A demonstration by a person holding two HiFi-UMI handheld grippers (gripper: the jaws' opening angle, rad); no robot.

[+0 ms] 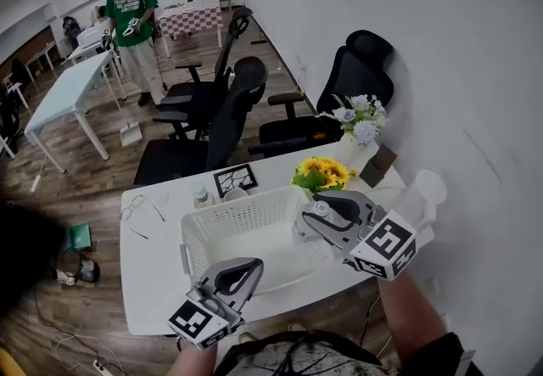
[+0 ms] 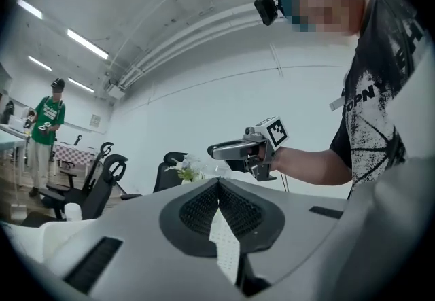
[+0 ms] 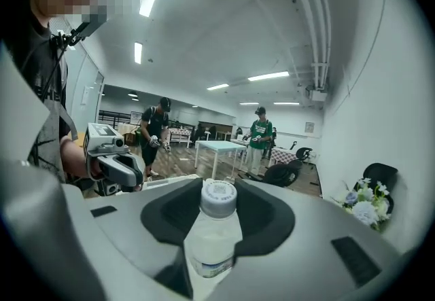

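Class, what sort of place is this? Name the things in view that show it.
Probably an open-plan office or lab: black office chairs, long white tables on a wood floor, and ceiling strip lights.

Sunflowers (image 1: pixel 323 172) and eyeglasses (image 1: pixel 131 207) sit on the table (image 1: pixel 153 277).

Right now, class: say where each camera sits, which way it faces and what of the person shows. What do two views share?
Head view: on the head, steeply down at the basket; shows left tongs and right tongs.
Left gripper view: on the left tongs, facing rightward; shows the person's torso.
Right gripper view: on the right tongs, past the bottle, facing leftward; shows the torso.
Shared: white flowers in both gripper views.
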